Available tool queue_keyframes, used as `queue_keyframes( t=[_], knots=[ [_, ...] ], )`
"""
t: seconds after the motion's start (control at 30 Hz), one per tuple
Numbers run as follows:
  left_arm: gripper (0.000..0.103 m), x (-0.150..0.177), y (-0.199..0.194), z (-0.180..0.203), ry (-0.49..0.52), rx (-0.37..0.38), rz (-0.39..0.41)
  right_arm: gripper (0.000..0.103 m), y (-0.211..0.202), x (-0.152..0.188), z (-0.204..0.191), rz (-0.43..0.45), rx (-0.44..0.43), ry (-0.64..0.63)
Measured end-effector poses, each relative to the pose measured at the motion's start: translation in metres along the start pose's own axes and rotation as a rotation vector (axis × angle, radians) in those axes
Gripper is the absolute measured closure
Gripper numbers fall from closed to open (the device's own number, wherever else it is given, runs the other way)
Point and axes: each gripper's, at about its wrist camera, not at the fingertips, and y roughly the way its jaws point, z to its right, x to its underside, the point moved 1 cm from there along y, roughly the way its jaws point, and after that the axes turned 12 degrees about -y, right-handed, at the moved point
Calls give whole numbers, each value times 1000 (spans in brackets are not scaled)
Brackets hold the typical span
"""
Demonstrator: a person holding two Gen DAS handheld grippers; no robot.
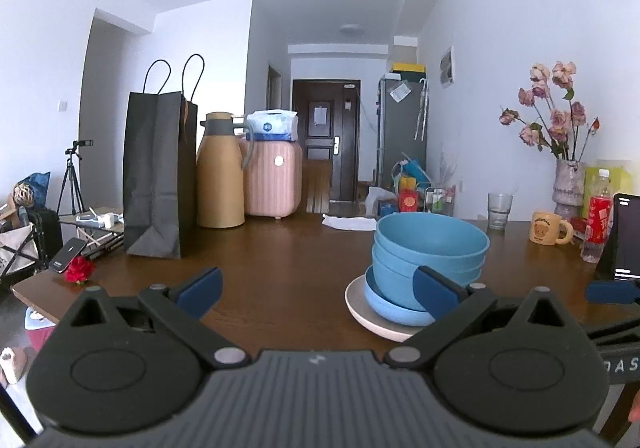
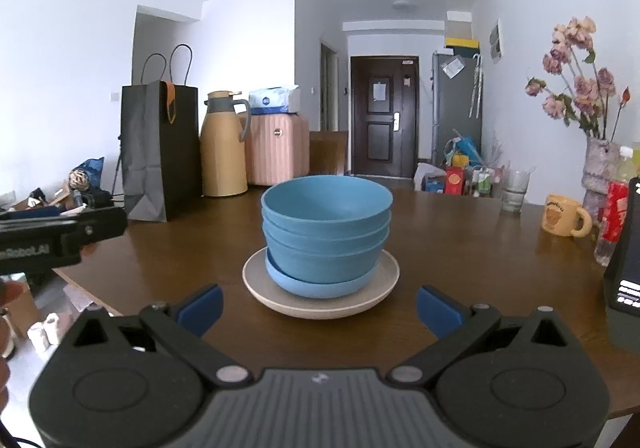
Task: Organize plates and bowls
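Three blue bowls [image 2: 326,226] nest on two stacked plates [image 2: 320,298].

My left wrist view sits low at the table's [image 1: 280,248] near edge, facing the far door [image 1: 325,140], with the bowls [image 1: 430,248] off right. My right view faces the bowls [image 2: 326,224] squarely and close. Both share the bag [image 1: 160,176].

Three nested blue bowls [image 2: 326,224] on blue plate [image 2: 316,286], cream plate [image 2: 384,288].
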Motion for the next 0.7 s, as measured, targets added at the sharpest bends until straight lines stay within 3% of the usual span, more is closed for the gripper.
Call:
queue_keyframes(
  t=[0.7],
  knots=[
    [0,3,0,-3,-6,-10,-3,0,4,1,0,-7,6,6]
  ],
)
